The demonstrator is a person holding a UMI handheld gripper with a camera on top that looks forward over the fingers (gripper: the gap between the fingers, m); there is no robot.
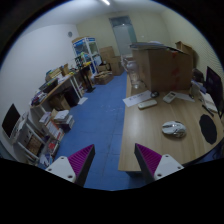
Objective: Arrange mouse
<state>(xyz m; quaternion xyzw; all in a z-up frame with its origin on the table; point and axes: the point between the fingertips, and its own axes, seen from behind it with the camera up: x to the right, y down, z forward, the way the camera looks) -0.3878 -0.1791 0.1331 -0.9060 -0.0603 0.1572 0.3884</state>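
Observation:
A grey computer mouse (174, 128) lies on the wooden desk (150, 120), ahead of the fingers and off to the right. A round black mouse pad (207, 129) lies just right of the mouse. My gripper (112, 160) is open and empty, held high above the blue floor at the desk's near left edge. Its purple pads (82, 160) show on both fingers, with nothing between them.
A big cardboard box (160, 68) stands at the far end of the desk. Papers and a keyboard (147, 101) lie in the middle. Blue carpet (95, 115) runs between the desk and cluttered shelves and desks (50, 100) along the left wall.

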